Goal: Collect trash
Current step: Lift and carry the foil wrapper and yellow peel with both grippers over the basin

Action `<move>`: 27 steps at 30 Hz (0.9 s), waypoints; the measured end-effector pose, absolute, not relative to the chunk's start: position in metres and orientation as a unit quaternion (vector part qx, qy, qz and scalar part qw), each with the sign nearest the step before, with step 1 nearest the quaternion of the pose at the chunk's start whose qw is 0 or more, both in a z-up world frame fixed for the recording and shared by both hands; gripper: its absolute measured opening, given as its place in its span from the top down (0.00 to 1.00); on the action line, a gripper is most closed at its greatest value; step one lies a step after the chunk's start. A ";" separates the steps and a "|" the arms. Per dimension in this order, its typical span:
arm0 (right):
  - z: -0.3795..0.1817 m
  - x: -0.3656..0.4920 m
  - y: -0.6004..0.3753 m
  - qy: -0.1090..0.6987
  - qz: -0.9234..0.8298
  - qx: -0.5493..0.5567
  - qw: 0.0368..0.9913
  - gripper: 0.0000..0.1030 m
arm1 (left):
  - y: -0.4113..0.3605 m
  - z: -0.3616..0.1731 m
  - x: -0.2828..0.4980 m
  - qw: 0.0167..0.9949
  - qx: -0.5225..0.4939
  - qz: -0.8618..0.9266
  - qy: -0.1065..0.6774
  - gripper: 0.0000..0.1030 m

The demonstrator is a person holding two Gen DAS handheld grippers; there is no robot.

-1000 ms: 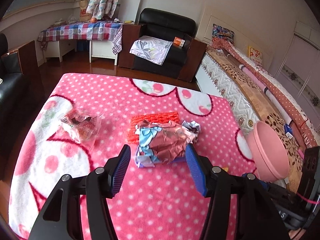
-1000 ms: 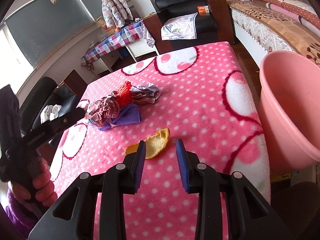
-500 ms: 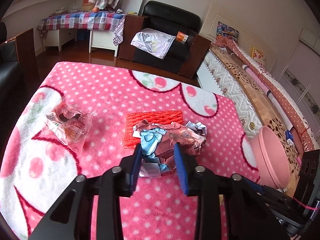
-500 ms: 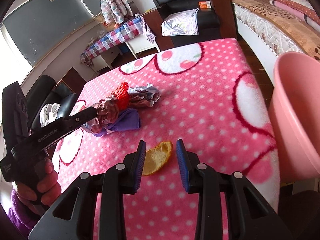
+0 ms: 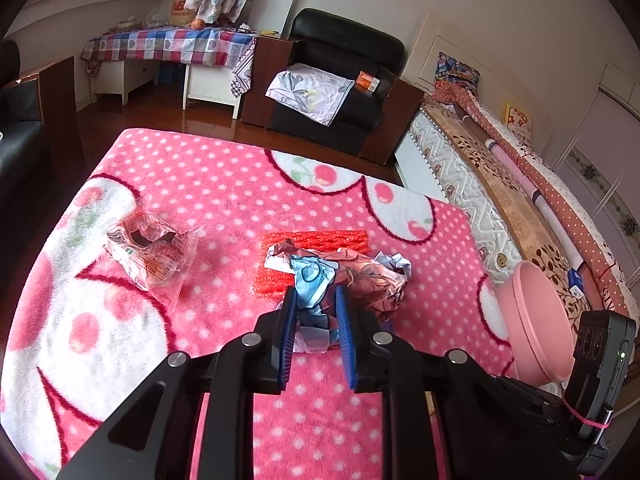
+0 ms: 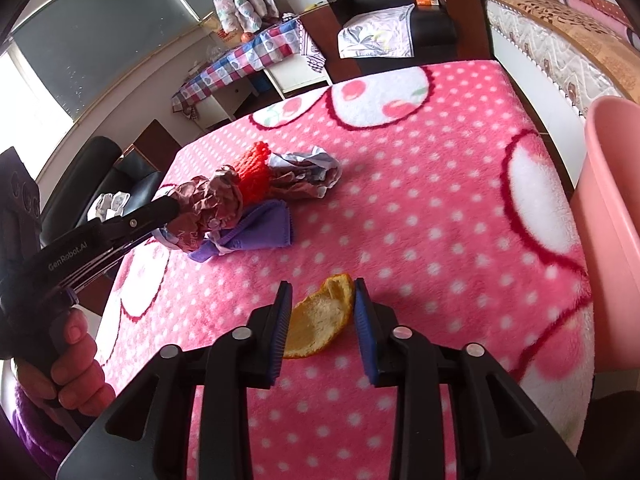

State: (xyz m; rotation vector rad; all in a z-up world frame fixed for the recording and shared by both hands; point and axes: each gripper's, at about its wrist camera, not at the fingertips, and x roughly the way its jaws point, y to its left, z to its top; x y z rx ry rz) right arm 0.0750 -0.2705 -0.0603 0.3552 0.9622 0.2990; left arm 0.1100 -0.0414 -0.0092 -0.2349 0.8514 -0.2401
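Blanket [image 5: 224,184]: a pink dotted cover is being used as the work surface, with all the loose trash lying on it.
Pink bin [image 6: 612,216]: it is being kept at the right edge of the blanket, just beside it; it is judged to be where the trash is meant to go.
Crumpled wrapper [image 5: 352,276]: it is lying mid-blanket on top of a red foam net [image 5: 316,240] and a purple cloth [image 6: 260,232]; its near end is being squeezed between the blue pads.
Clear plastic packet [image 5: 148,252]: it is lying well apart to the left, untouched.
Orange peel [image 6: 320,320]: it is lying near the front of the blanket, between the right pads.
Left gripper [image 5: 316,300]: its jaws have just been closing and are now being pressed onto the wrapper.
Right gripper [image 6: 320,292]: its jaws have just been closing around the peel; both pads appear to be touching its edges.
Step in hand: two pieces are being grasped at once.
Next move: both pieces are probably to be lifted clear and carried over the bin; the wrapper needs separating from the net and cloth beneath.
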 end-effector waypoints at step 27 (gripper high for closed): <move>-0.022 0.049 -0.308 0.409 0.121 0.202 0.882 0.92 | -0.045 0.028 0.082 0.908 -0.112 -0.137 0.381 0.84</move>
